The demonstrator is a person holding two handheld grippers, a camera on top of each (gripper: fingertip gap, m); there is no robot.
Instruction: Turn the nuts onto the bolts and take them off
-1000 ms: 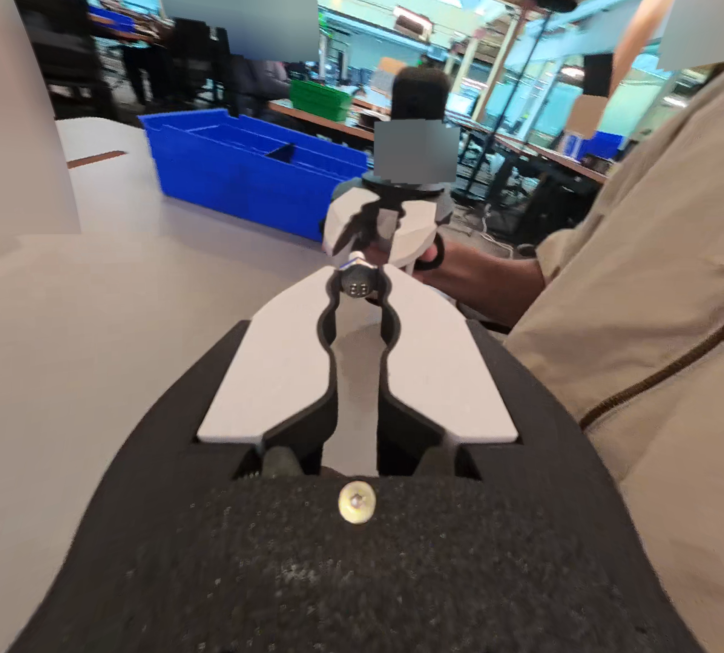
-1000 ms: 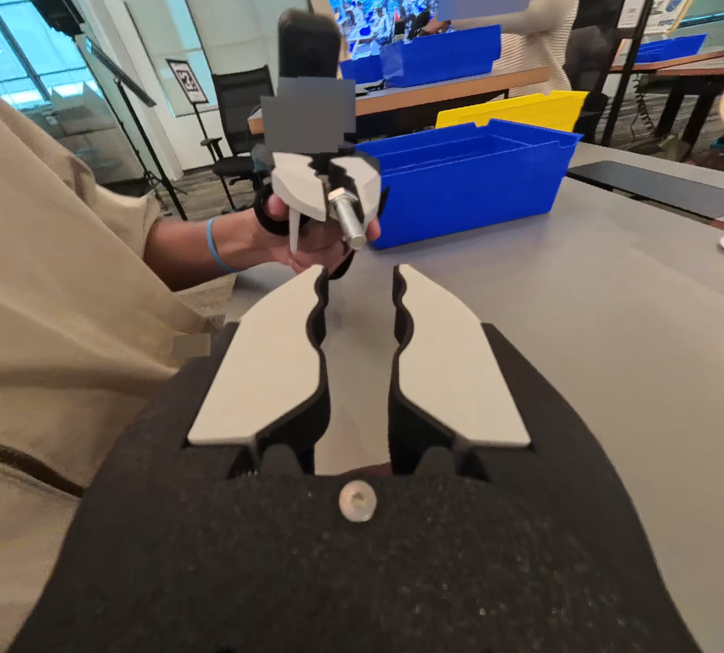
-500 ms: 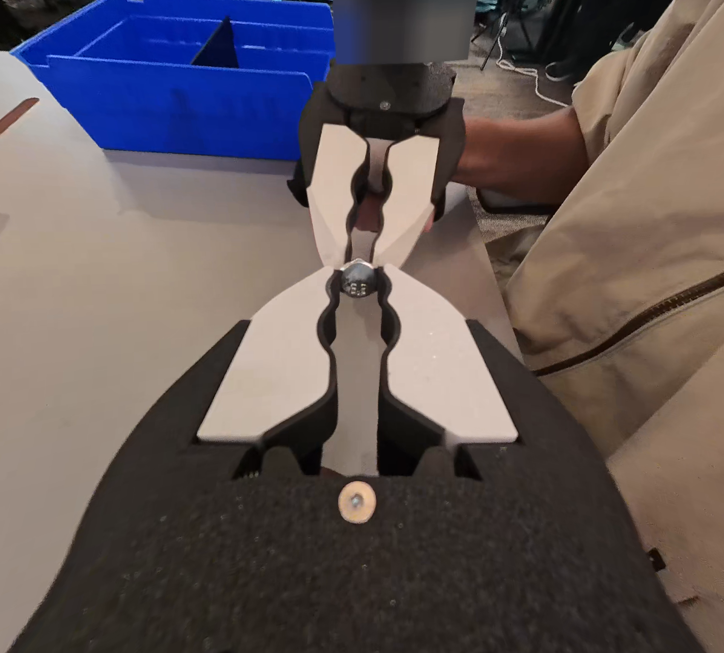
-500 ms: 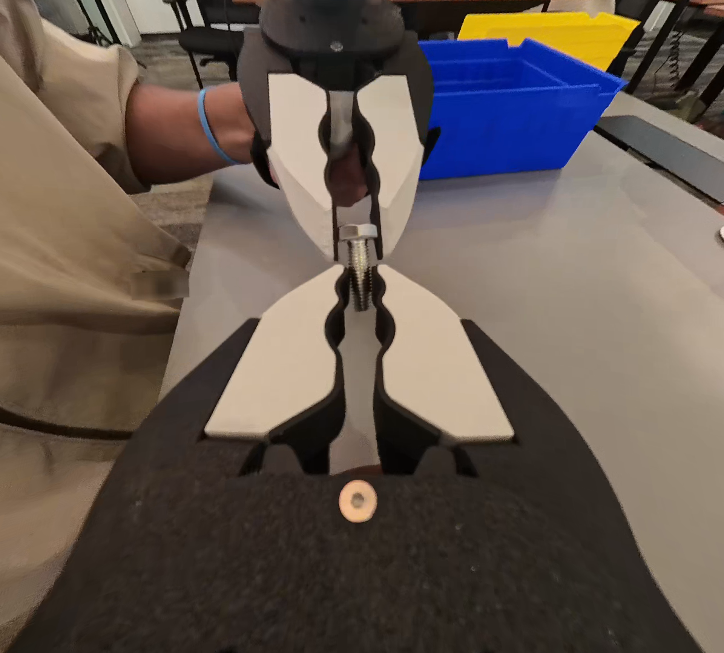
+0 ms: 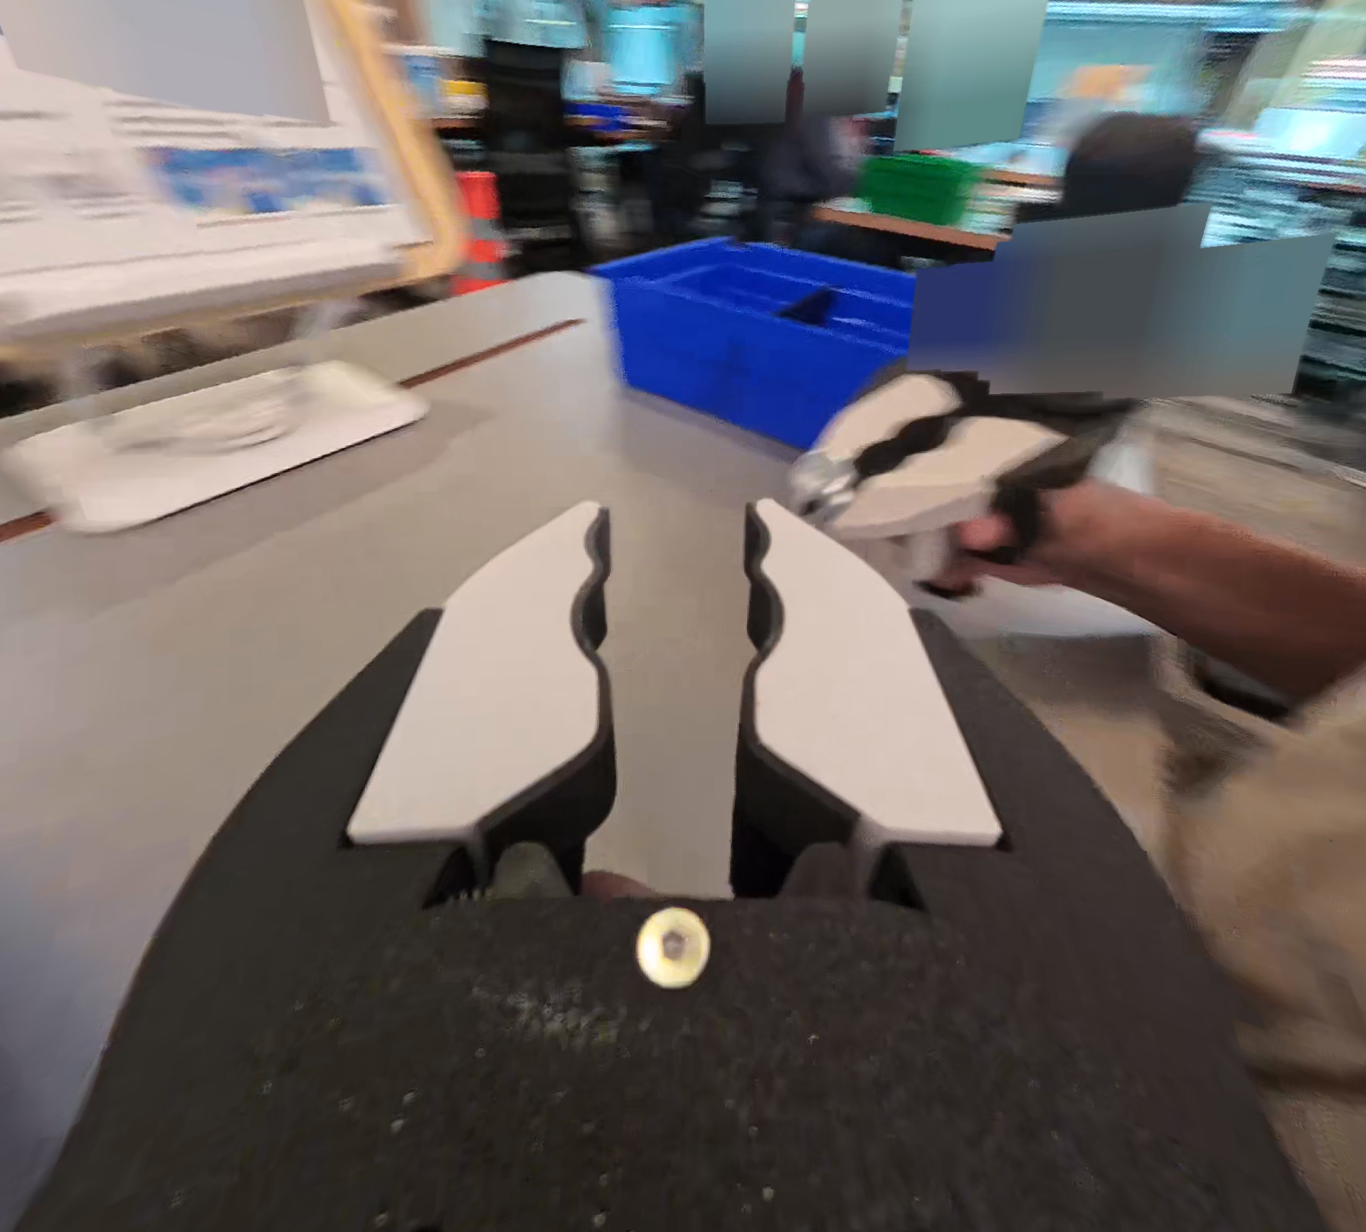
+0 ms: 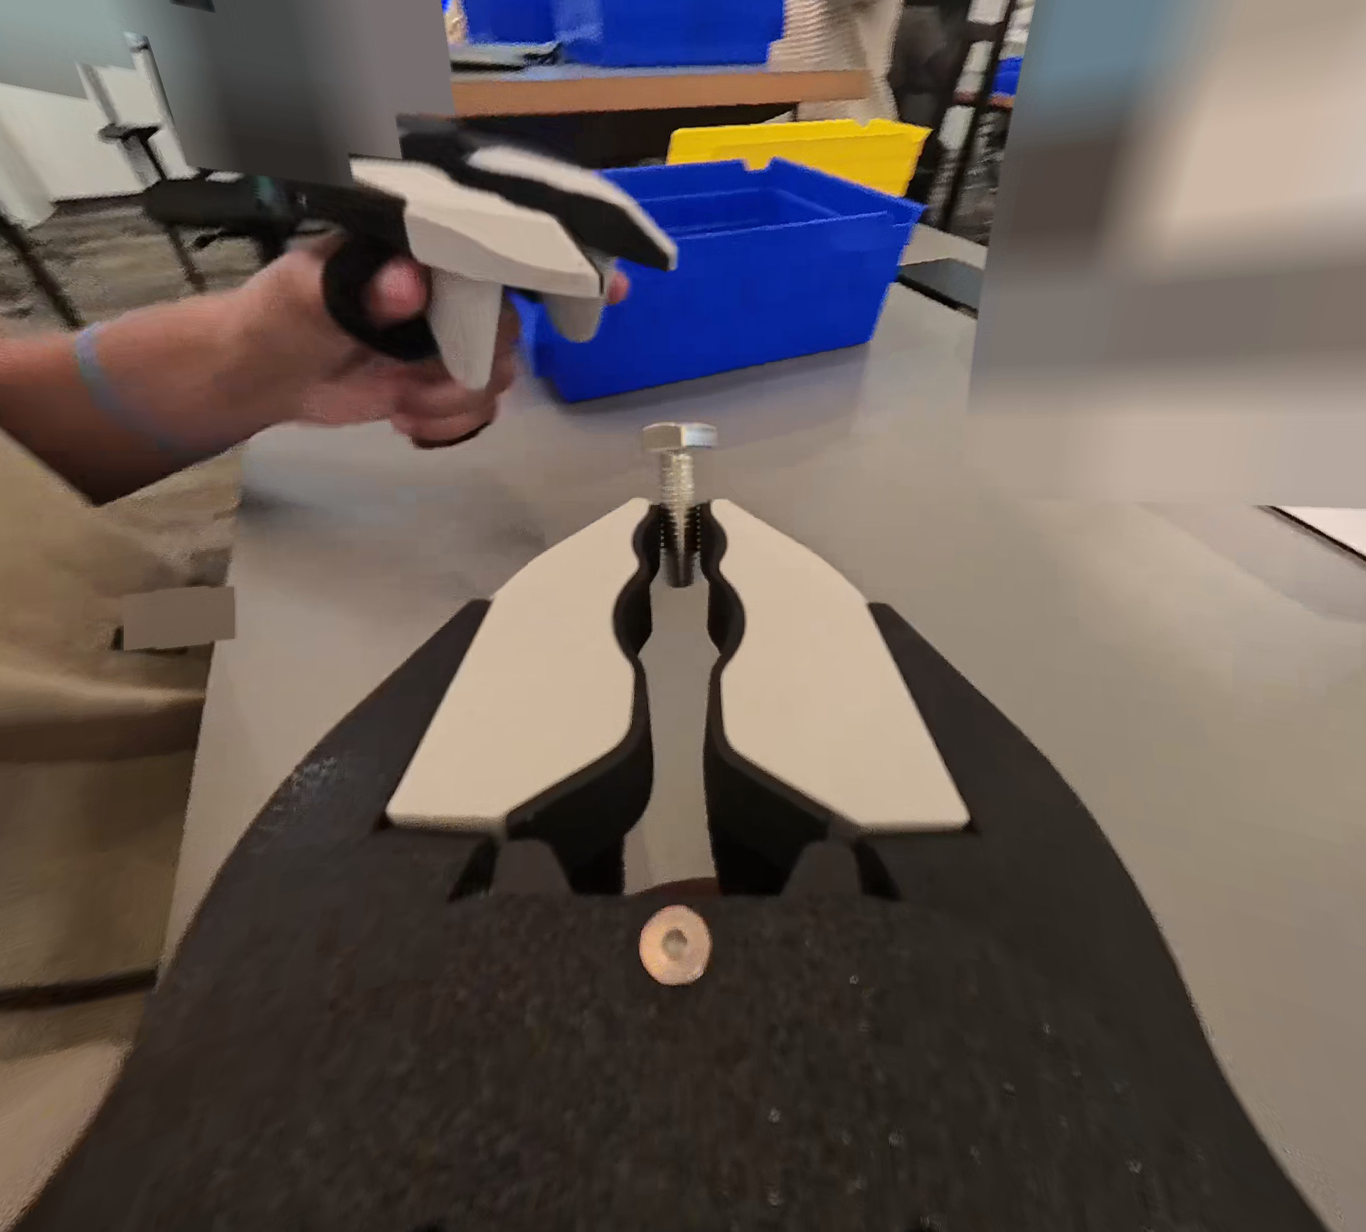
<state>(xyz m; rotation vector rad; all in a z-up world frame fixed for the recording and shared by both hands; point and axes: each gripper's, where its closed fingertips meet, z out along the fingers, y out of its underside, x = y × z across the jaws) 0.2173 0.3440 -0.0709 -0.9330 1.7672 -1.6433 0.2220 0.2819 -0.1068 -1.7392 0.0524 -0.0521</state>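
Note:
My right gripper (image 6: 678,516) is shut on the threaded shank of a silver hex-head bolt (image 6: 678,457); the head points away from me above the grey table (image 6: 1035,679). The same gripper shows blurred in the left wrist view (image 5: 835,487), with the bolt (image 5: 820,483) at its tip. My left gripper (image 5: 676,520) is open, with only the table between its fingers. In the right wrist view it (image 6: 636,236) is held up at the left, in front of the blue bin. No nut is in view.
A blue bin (image 6: 739,280) stands on the table ahead, also in the left wrist view (image 5: 746,339). A yellow bin (image 6: 798,154) sits behind it. A white tray (image 5: 207,443) lies at the far left of the table. The person's beige sleeve (image 6: 89,642) is close by. One gripper's finger ends stand about 8 cm off the other's.
The left gripper let go of the bolt head, opened and swung away to the left. The right gripper, which shut on the bolt's shank half a second ago, now holds the bolt alone.

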